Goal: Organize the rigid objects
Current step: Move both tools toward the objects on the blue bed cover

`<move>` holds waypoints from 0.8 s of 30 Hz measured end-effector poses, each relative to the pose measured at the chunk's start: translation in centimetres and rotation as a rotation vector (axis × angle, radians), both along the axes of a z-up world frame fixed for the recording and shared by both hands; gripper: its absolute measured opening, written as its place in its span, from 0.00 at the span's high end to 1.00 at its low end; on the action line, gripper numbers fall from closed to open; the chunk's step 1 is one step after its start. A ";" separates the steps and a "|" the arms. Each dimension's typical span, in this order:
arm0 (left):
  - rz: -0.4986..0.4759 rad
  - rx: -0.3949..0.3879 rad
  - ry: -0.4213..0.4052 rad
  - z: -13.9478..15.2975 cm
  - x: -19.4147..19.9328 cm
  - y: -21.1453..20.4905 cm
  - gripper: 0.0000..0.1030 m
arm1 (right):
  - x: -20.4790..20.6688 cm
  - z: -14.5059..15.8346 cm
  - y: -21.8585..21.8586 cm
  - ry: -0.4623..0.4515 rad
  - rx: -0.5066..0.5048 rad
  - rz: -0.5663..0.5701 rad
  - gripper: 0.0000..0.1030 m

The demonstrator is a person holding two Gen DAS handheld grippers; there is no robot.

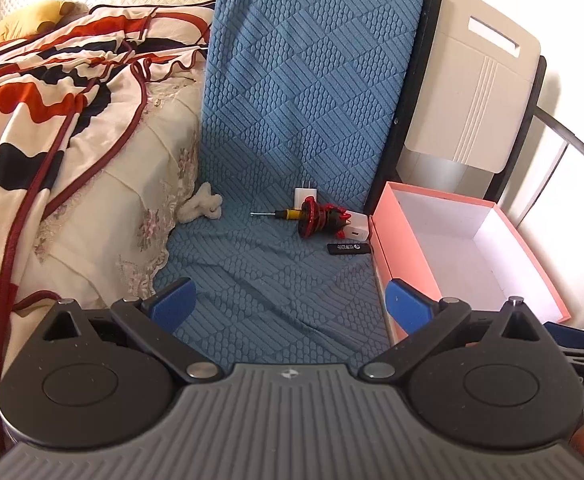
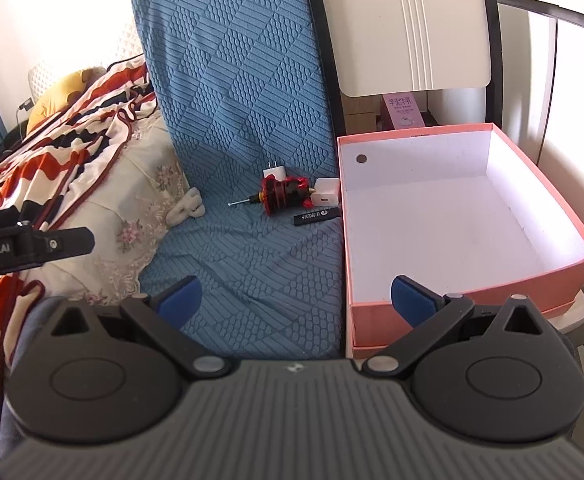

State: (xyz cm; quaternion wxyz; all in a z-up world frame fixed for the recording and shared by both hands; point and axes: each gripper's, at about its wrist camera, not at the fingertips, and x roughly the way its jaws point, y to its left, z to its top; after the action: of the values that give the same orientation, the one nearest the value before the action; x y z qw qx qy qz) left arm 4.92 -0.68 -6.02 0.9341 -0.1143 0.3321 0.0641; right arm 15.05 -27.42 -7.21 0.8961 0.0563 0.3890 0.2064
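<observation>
The cloth (image 1: 292,128) on the seat is blue, with a woven pattern of squares filled by dots and stripes. The box (image 2: 444,304) is pink outside and white inside. The toy (image 2: 282,194) is red and black. The two chargers (image 2: 325,194) (image 2: 274,170) are white. The screwdriver (image 1: 280,213) has a yellow and black handle. The flat stick (image 2: 316,216) is black with white print. The blanket (image 1: 40,92) has wavy stripes in orange-red, navy and cream. The fingertips (image 1: 172,304) are blue.

- Left gripper (image 1: 290,304): jaws spread wide, blue fingertips (image 1: 174,302) holding nothing.
- Right gripper (image 2: 296,300): jaws equally wide, empty, level beside the left one.
</observation>
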 end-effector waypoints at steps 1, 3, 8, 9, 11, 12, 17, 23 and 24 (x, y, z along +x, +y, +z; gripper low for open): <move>-0.002 0.000 0.004 -0.2 0.2 0.0 0.01 | 0.0 -0.2 0.0 -0.002 -0.001 -0.008 0.00; 0.002 -0.010 0.009 -0.4 0.7 0.0 0.01 | 0.1 -0.5 0.0 0.005 0.011 -0.008 0.00; -0.022 -0.009 0.008 -1.0 1.4 -0.2 0.01 | 0.2 -1.0 0.3 0.018 0.026 -0.001 0.00; -0.020 -0.009 0.007 -1.2 1.6 -0.3 0.01 | 0.2 -1.2 0.3 0.017 0.028 0.004 0.00; -0.018 -0.015 0.006 -1.7 2.3 0.0 0.01 | 0.7 -1.8 0.4 0.024 0.033 -0.003 0.00; -0.016 -0.017 0.007 -1.9 2.7 0.1 0.01 | 1.1 -2.0 0.4 0.024 0.049 -0.006 0.00; -0.004 -0.010 -0.004 -3.1 5.4 1.0 0.01 | 2.7 -3.4 1.1 0.007 0.072 -0.030 0.00; 0.000 -0.010 -0.017 -4.6 9.1 2.3 0.01 | 5.9 -4.7 2.9 -0.026 0.067 -0.018 0.03; 0.005 -0.008 -0.018 -4.8 9.7 2.6 0.01 | 6.5 -4.8 3.3 -0.033 0.068 -0.002 0.03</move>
State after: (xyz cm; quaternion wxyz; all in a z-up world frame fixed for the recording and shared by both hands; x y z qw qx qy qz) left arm 14.67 1.88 -10.82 0.9364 -0.1197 0.3235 0.0642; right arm 21.52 -24.08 -11.96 0.9002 0.0838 0.3668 0.2193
